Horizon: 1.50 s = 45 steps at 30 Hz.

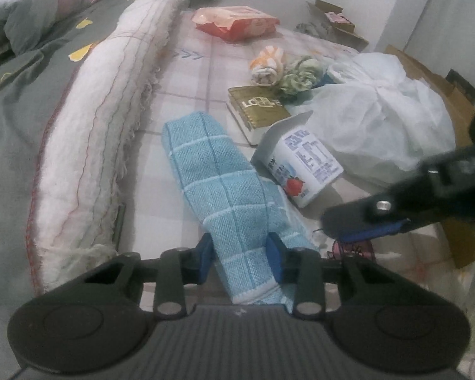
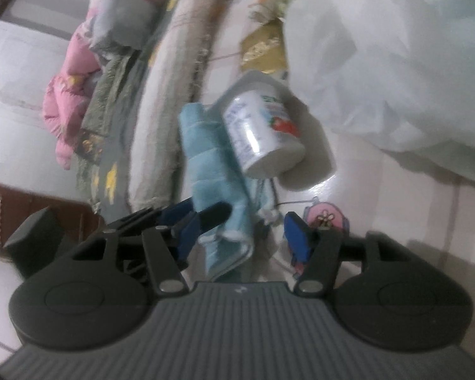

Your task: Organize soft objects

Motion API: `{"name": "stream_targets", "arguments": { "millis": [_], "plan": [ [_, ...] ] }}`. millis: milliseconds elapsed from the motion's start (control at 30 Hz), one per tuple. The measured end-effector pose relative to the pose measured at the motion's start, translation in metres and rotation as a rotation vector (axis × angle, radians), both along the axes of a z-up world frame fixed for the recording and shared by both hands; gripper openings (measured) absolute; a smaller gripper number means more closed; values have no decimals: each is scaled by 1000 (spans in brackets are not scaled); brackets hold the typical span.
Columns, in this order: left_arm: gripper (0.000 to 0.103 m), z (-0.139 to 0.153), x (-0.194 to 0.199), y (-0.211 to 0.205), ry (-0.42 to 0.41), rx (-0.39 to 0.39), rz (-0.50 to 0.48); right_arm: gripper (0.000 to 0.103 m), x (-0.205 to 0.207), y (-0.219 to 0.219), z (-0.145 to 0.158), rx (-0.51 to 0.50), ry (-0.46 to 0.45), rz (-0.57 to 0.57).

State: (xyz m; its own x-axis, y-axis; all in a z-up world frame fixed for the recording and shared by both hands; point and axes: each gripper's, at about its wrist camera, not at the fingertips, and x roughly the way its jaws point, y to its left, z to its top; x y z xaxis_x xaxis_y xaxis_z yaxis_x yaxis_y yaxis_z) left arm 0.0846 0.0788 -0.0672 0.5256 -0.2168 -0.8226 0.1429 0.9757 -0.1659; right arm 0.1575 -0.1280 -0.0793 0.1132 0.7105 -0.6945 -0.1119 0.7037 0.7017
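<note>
A light blue checked towel point(image 1: 218, 183) lies folded lengthwise on the checked bed sheet point(image 1: 186, 72). My left gripper point(image 1: 241, 261) is shut on the towel's near end, its blue pads pressing both sides. My right gripper point(image 2: 240, 234) is open, its fingers either side of the towel's near end point(image 2: 218, 171). It shows in the left wrist view point(image 1: 395, 209) at the right, just above the sheet. A rolled orange-and-white cloth point(image 1: 267, 66) and a green crumpled cloth point(image 1: 300, 74) lie further back.
A white yogurt cup point(image 1: 300, 164) lies on its side against the towel. A gold book point(image 1: 259, 110), a white plastic bag point(image 1: 380, 117), an orange packet point(image 1: 237, 22), a rolled white blanket point(image 1: 107, 120) and a pink charm point(image 2: 324, 217) are around.
</note>
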Motion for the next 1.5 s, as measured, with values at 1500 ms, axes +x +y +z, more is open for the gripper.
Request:
{"name": "stream_targets", "arguments": {
  "millis": [1500],
  "plan": [
    [29, 137, -2, -115, -345, -18, -310, 32, -7, -58, 121, 117, -370, -66]
  ]
}}
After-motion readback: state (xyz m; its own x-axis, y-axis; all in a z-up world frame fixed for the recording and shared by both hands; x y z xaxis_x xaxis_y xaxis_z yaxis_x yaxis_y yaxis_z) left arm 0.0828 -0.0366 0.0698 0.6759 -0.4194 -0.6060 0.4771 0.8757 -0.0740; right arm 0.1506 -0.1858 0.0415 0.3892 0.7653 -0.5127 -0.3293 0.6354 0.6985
